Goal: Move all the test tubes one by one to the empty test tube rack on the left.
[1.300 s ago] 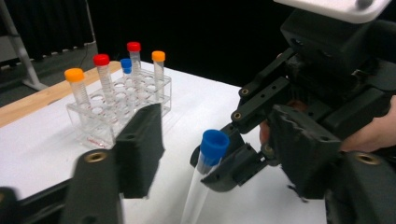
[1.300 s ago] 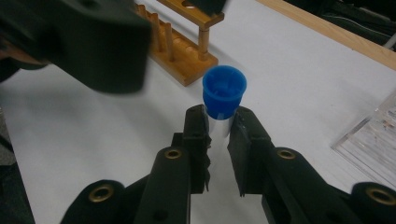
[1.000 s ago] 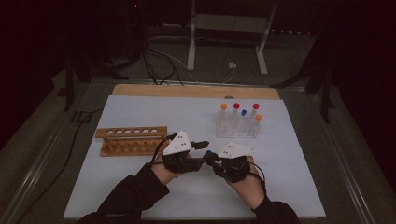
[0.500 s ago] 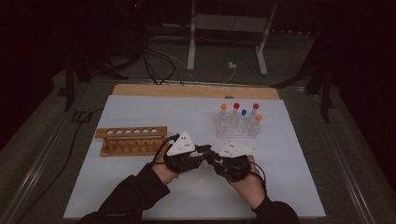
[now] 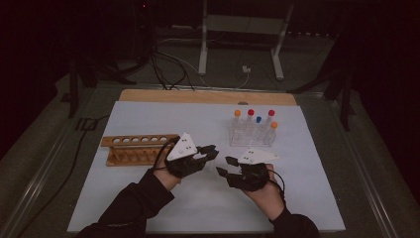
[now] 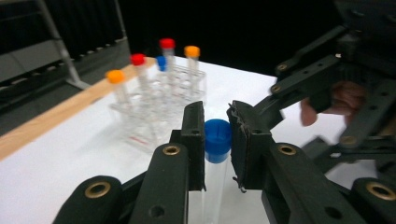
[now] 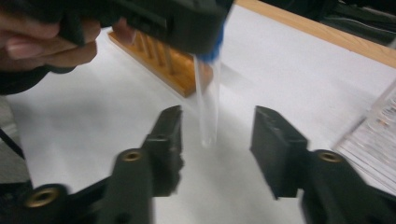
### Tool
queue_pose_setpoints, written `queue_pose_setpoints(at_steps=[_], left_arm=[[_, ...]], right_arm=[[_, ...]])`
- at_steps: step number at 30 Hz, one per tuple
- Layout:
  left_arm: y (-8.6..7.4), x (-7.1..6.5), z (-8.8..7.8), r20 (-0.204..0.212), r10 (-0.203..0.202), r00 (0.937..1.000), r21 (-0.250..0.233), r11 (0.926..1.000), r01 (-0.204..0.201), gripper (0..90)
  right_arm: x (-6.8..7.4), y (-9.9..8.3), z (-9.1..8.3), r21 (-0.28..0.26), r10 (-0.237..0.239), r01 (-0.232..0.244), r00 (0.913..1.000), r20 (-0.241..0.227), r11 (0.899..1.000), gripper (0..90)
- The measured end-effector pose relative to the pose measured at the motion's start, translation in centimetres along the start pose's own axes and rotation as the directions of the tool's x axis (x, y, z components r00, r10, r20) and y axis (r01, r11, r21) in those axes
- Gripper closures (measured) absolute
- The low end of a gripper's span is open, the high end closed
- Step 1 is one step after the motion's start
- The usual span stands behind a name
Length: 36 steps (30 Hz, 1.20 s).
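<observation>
Tube (image 6: 212,177) with blue cap clamped in left gripper (image 6: 216,135) fingers, right gripper (image 7: 215,140) fingers just opening, apart, no legible writing.

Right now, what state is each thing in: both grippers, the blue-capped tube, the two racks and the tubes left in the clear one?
left gripper: shut on the blue-capped tube, at its cap.
right gripper: open, fingers just opening, clear of the tube between them.
blue-capped tube: capped, hanging upright above the table.
wooden rack: lying on the table, visible holes empty.
clear rack: upright, holding tubes.
capped tubes: standing upright, caps on.
</observation>
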State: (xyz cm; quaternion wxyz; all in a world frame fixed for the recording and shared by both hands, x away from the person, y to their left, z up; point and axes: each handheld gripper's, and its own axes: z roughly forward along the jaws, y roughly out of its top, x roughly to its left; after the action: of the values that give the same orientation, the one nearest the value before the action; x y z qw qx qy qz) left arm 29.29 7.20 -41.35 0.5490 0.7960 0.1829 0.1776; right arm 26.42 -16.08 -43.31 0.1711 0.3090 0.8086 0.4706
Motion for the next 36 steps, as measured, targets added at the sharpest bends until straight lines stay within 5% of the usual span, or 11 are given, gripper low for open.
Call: queue_pose_setpoints(at_steps=[6,15,24,36], left_arm=[[0.6,1.7,-1.6,-0.054,-0.003,0.9985,-0.007,1.0,0.003,77.7],[0.8,3.7,-3.6,-0.126,-0.012,0.9919,-0.009,0.9999,0.011,77.7],[1.2,6.0,-5.8,-0.212,-0.034,0.9767,-0.021,0.9993,0.03,77.7],[0.7,8.9,-8.3,-0.314,-0.08,0.9459,-0.049,0.9965,0.068,77.7]], right_arm=[[-0.2,0.3,-0.7,-0.066,0.025,-0.025,0.9997,0.005,0.997,29.4],[-0.6,0.2,-1.1,-0.097,0.048,-0.049,0.9988,-0.011,0.994,2.3],[-0.7,0.3,-1.4,-0.105,0.034,-0.035,0.9994,-0.007,0.994,0.0],[-0.8,0.3,-1.5,-0.123,0.043,-0.044,0.999,-0.016,0.991,0.0]])
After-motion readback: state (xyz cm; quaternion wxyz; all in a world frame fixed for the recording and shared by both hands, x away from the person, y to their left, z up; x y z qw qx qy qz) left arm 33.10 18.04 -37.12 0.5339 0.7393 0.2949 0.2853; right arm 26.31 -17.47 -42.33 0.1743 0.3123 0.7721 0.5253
